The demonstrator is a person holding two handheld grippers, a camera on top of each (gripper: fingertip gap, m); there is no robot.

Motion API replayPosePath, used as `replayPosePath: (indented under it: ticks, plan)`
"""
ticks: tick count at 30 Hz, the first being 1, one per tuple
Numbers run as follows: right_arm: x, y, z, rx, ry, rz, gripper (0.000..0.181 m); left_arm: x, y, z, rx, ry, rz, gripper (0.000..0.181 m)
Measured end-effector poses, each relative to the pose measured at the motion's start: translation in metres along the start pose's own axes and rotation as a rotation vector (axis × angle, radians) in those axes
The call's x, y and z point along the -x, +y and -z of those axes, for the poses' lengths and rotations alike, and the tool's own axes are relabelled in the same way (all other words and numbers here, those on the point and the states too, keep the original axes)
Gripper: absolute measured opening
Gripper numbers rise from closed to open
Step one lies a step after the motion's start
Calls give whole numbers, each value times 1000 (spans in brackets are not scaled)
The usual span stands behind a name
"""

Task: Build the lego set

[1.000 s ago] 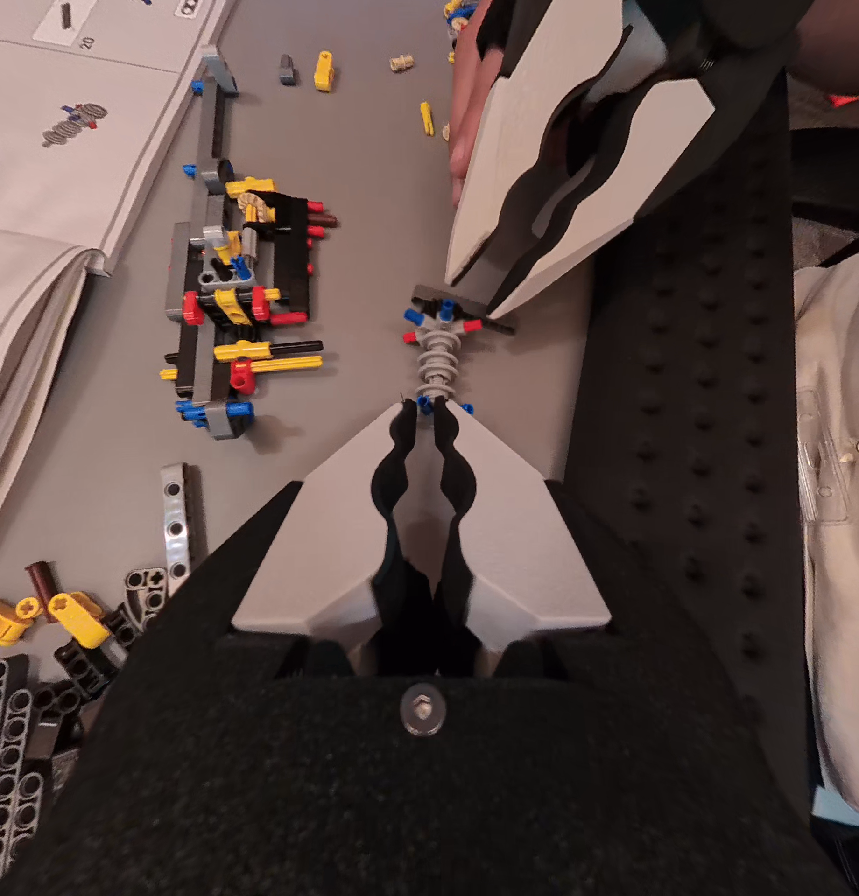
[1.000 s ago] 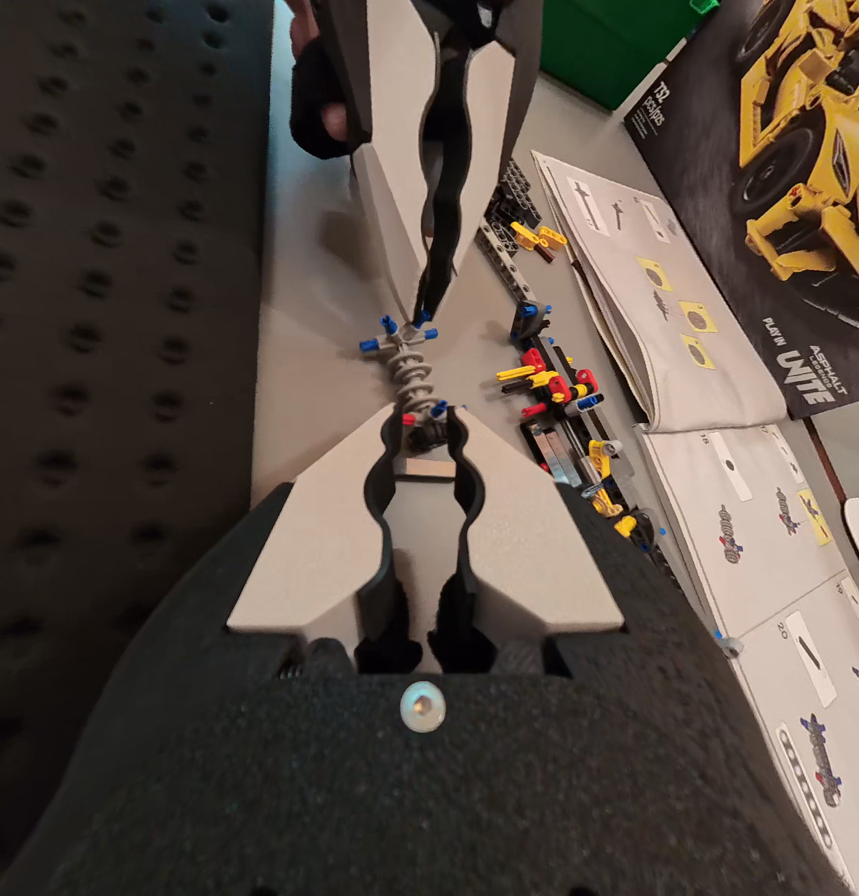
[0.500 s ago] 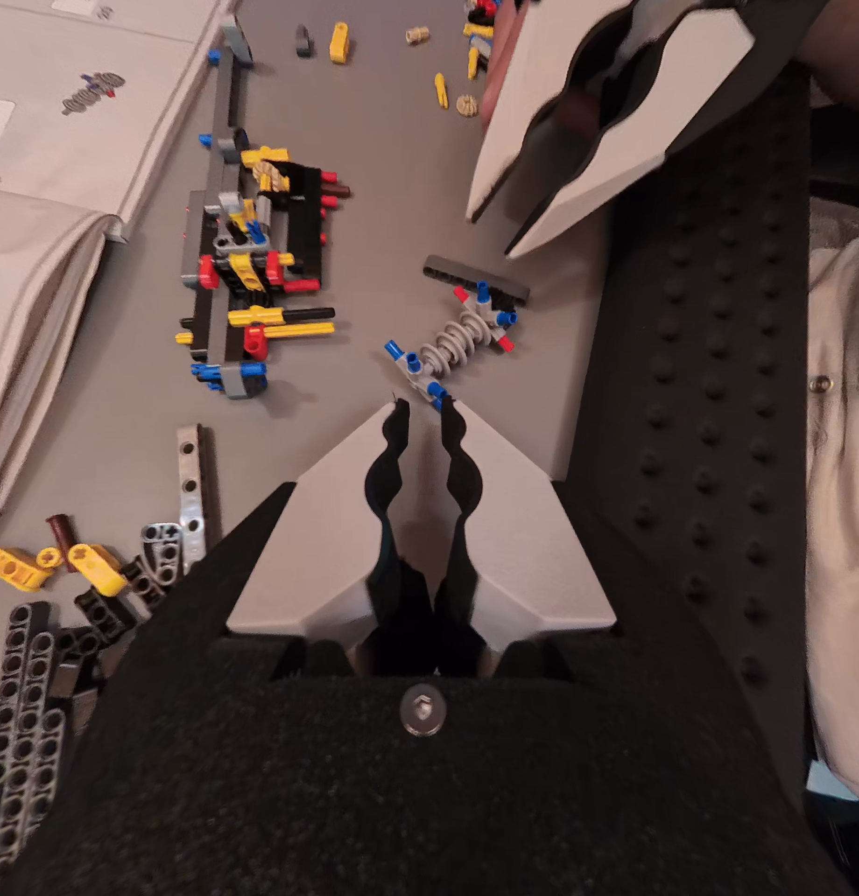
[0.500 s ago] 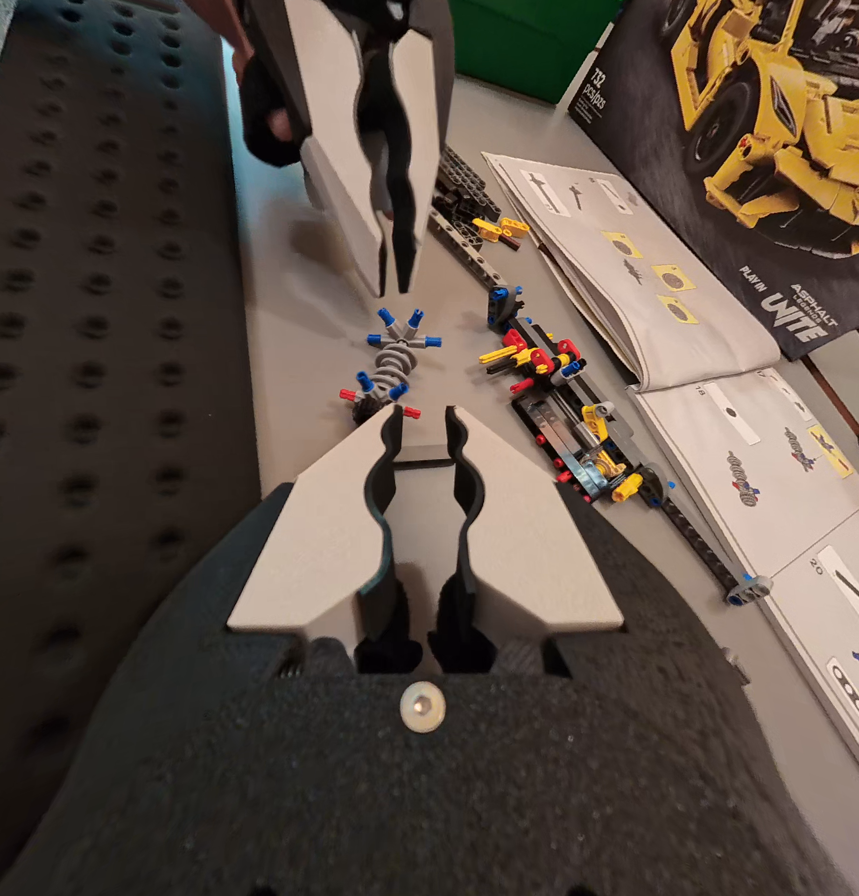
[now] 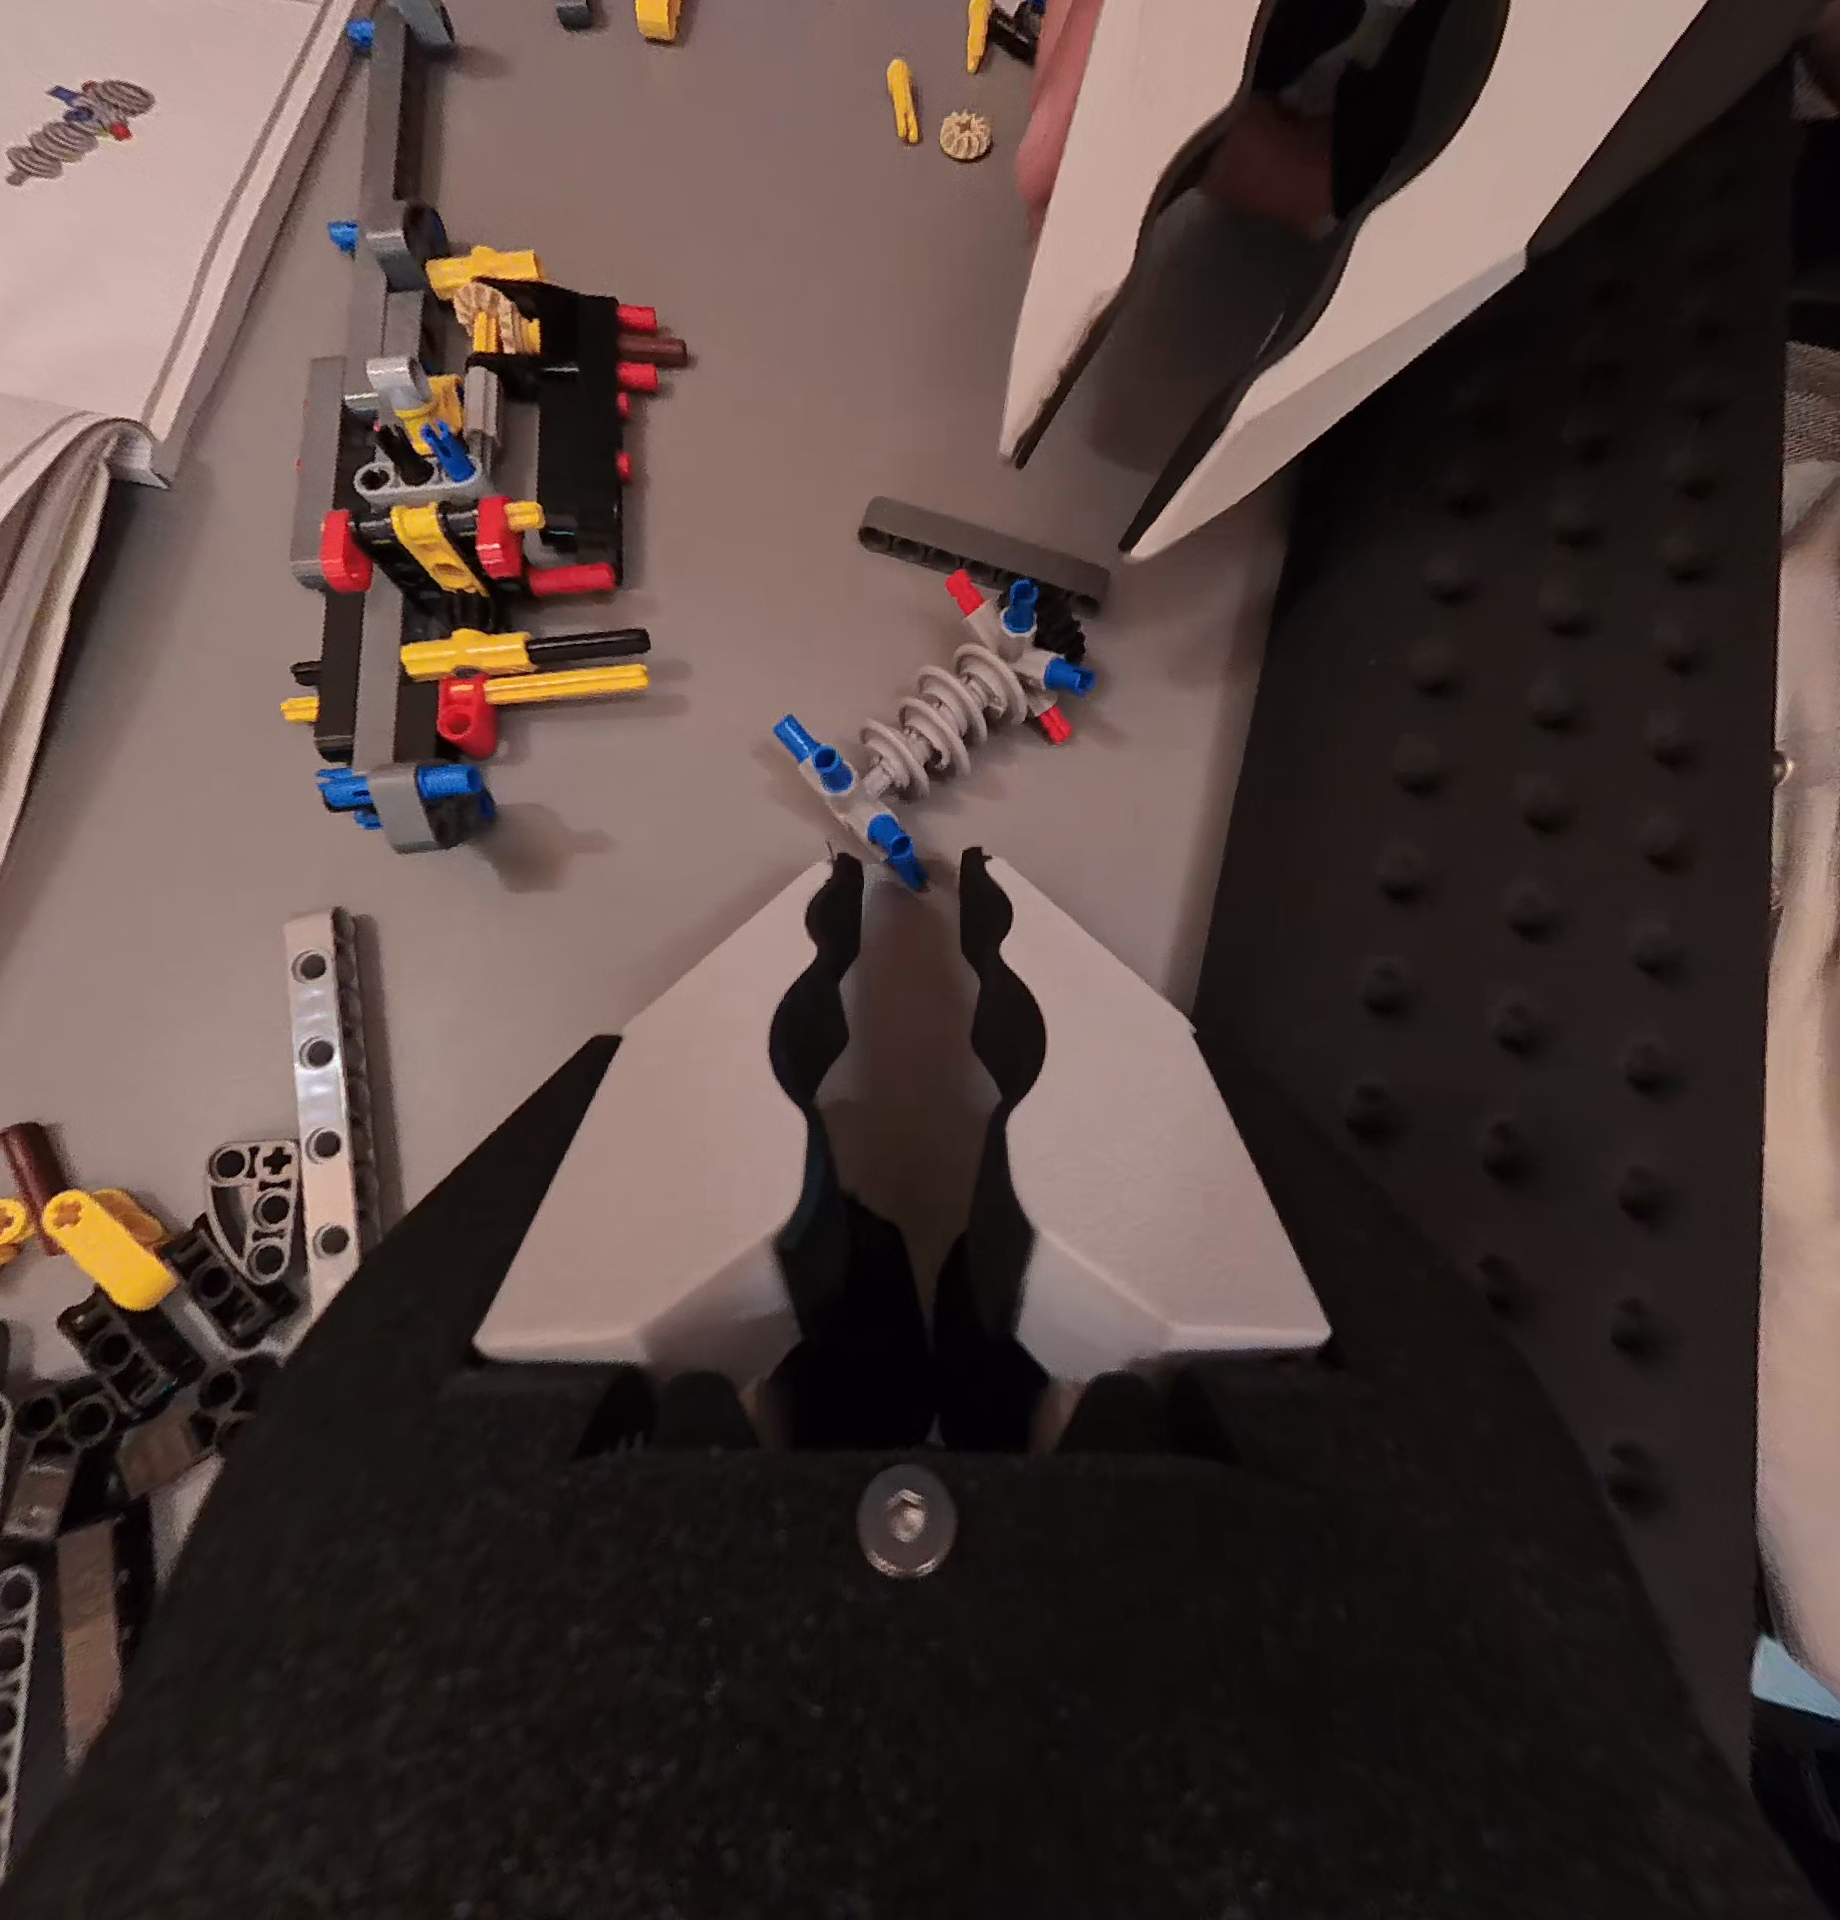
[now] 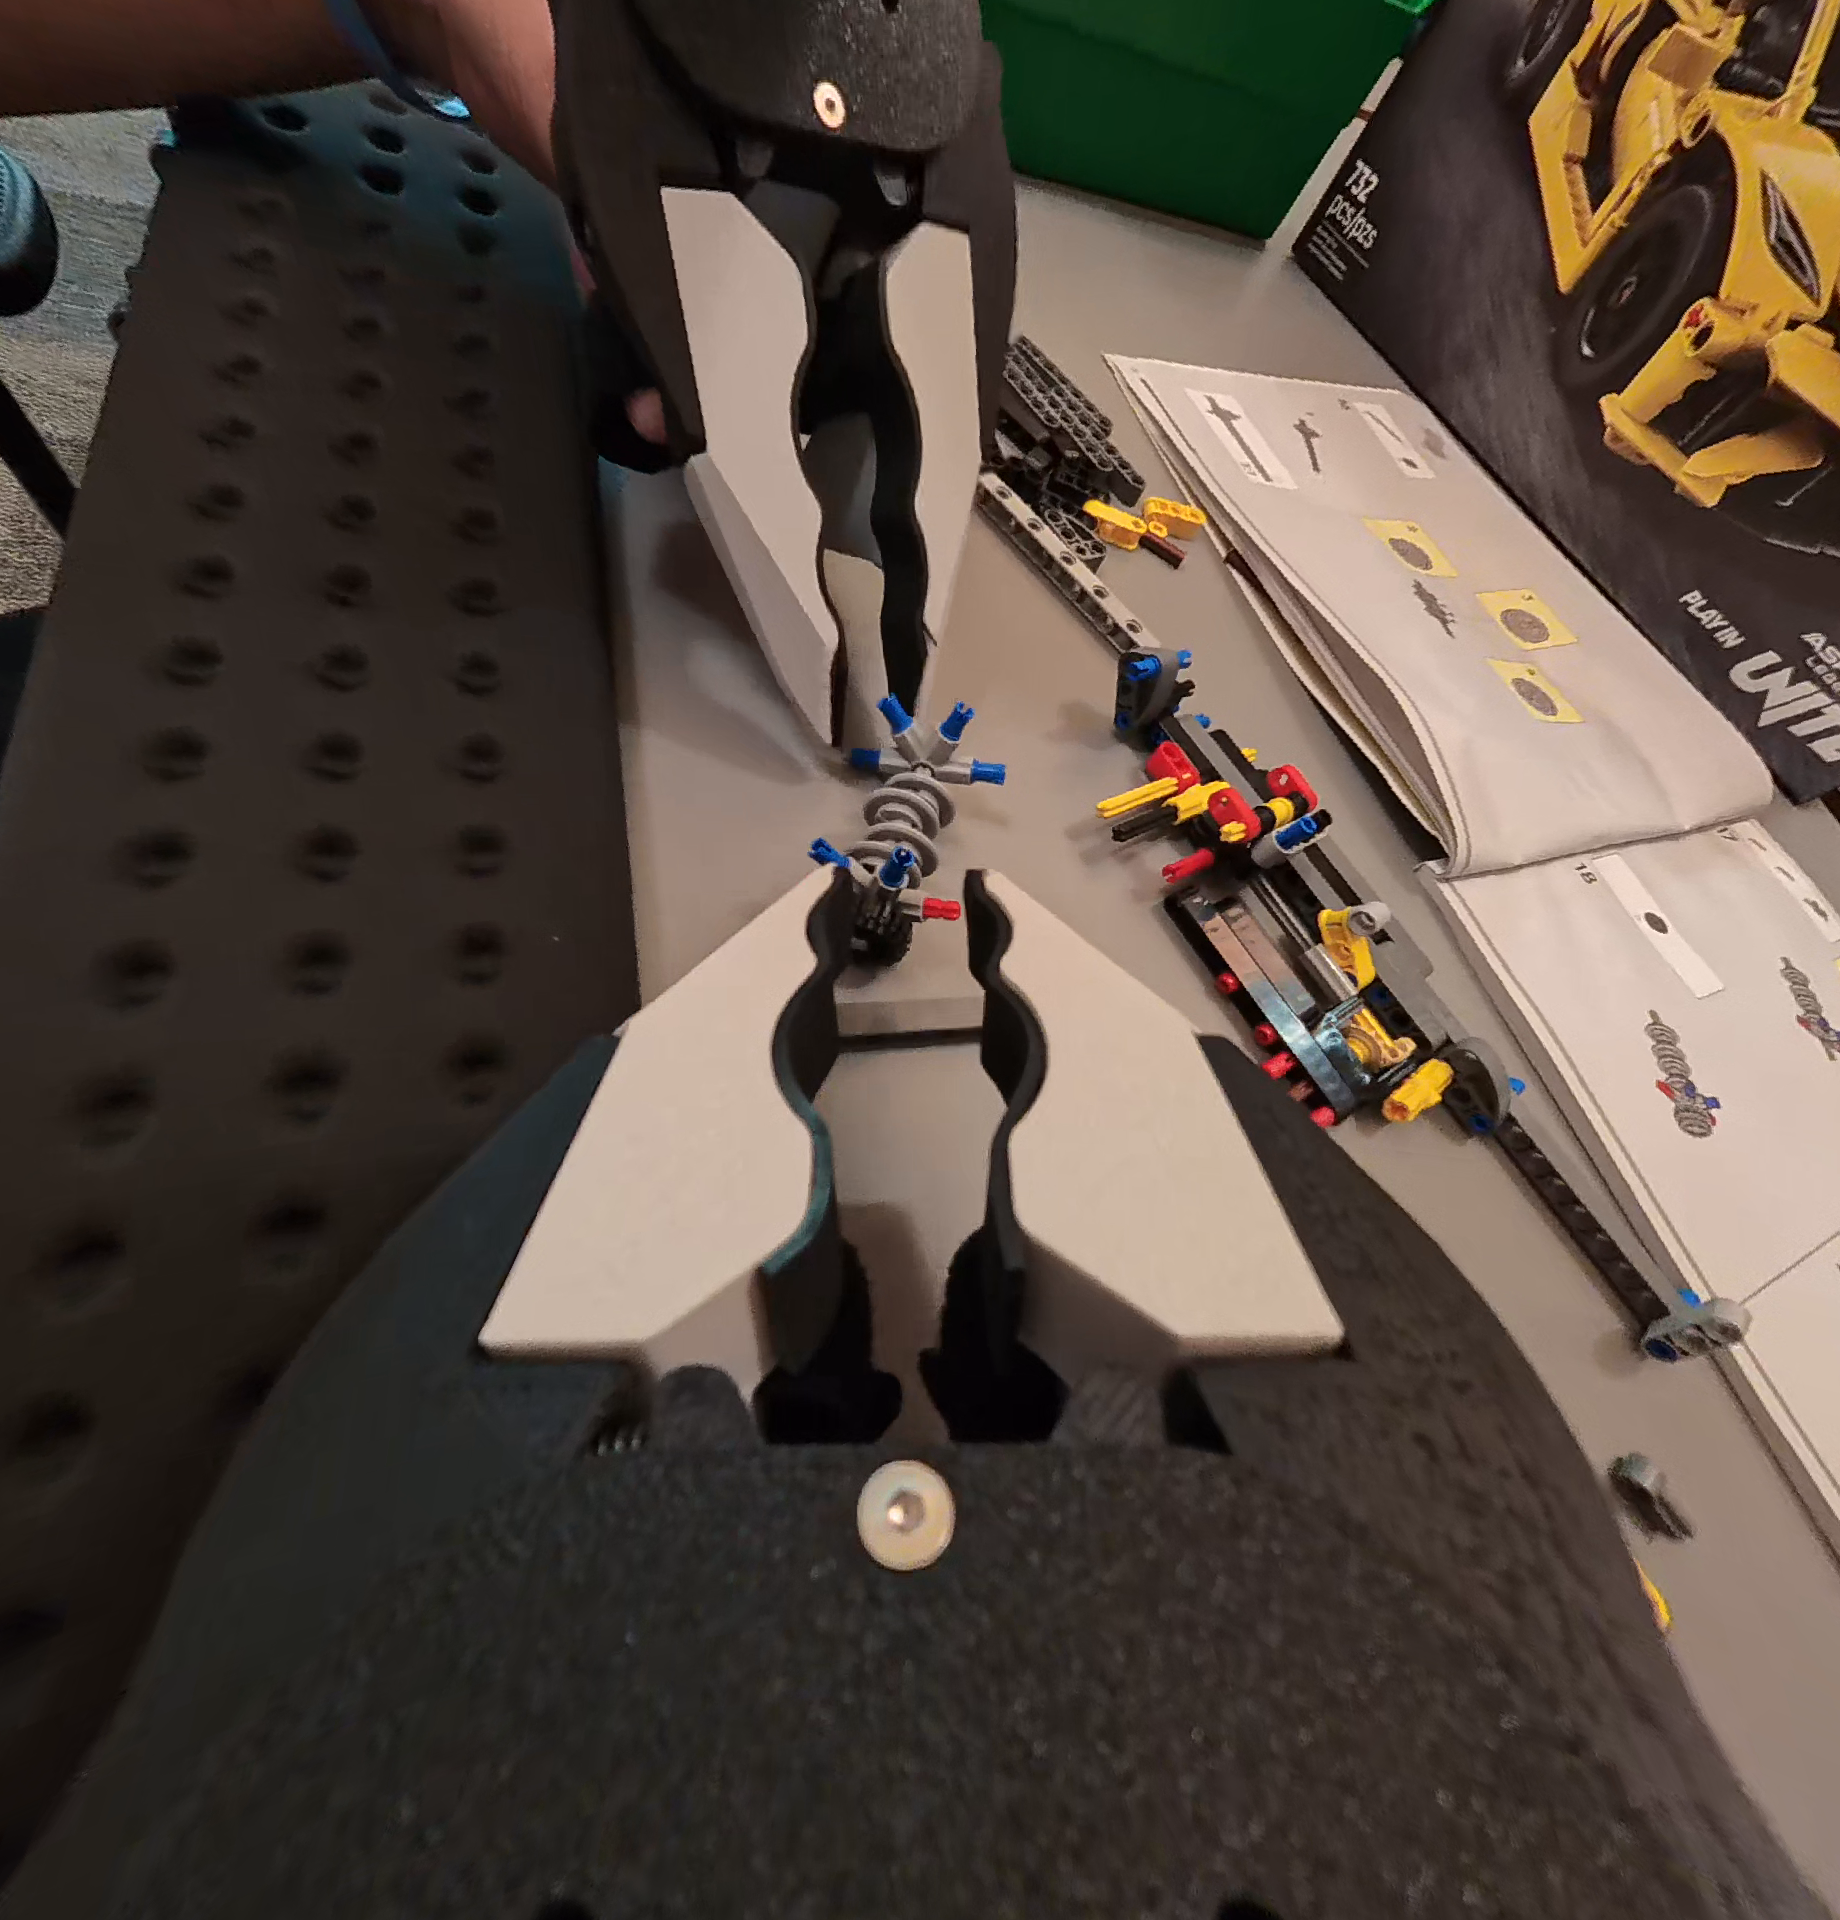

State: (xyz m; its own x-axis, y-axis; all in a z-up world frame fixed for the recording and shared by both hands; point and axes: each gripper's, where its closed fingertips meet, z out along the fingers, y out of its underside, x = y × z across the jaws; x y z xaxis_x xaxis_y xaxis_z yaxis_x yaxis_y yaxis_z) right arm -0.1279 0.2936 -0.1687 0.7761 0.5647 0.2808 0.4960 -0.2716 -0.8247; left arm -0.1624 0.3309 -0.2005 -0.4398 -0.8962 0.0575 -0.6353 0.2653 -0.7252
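A grey spring assembly [image 5: 942,717] with blue and red pins lies loose and slanted on the grey table. A dark grey beam [image 5: 983,551] lies just beyond it. My left gripper [image 5: 908,862] is open and empty, its tips straddling the assembly's near blue pin. My right gripper [image 5: 1072,499] hovers open over the beam's far side. In the right wrist view the spring assembly [image 6: 911,821] has its black-gear end between the open tips of my right gripper [image 6: 900,883], and the left gripper [image 6: 874,696] stands over its other end. The chassis build [image 5: 459,540] lies to the left.
An open instruction booklet [image 6: 1467,665] and the set's box [image 6: 1674,312] lie beyond the chassis build [image 6: 1300,966]. A green bin [image 6: 1186,94] stands behind. Loose beams and yellow connectors [image 5: 116,1278] lie at lower left. A black studded mat [image 5: 1518,935] borders the table.
Both grippers were shut on the spring assembly's ends one second ago and have let go. It now lies slanted on the table. Both open grippers have moved back close to its ends.
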Motion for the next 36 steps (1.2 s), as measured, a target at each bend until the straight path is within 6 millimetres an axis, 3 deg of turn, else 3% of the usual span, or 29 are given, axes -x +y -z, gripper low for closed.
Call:
replayPosePath:
  ticks: [6,9,13,23,27,30,36]
  plan:
    - [-1,9,7,49,38,-3,24,17,11,9,-43,-93,13,19]
    - [-6,11,6,33,74,-70,26,29,1,18,-131,-135,92,19]
    - [-7,19,5,81,79,-80,29,32,-18,32,-269,-206,84,18]
    - [4,37,-1,280,19,-154,40,35,-16,30,-248,-239,61,18]
    - [-2,43,-2,320,55,-193,33,34,-14,28,-237,-237,52,19]
    - [-5,47,-1,336,79,-195,9,34,-14,28,-231,-244,42,19]
    - [-9,49,1,341,98,-189,6,31,-14,26,-219,-239,17,18]
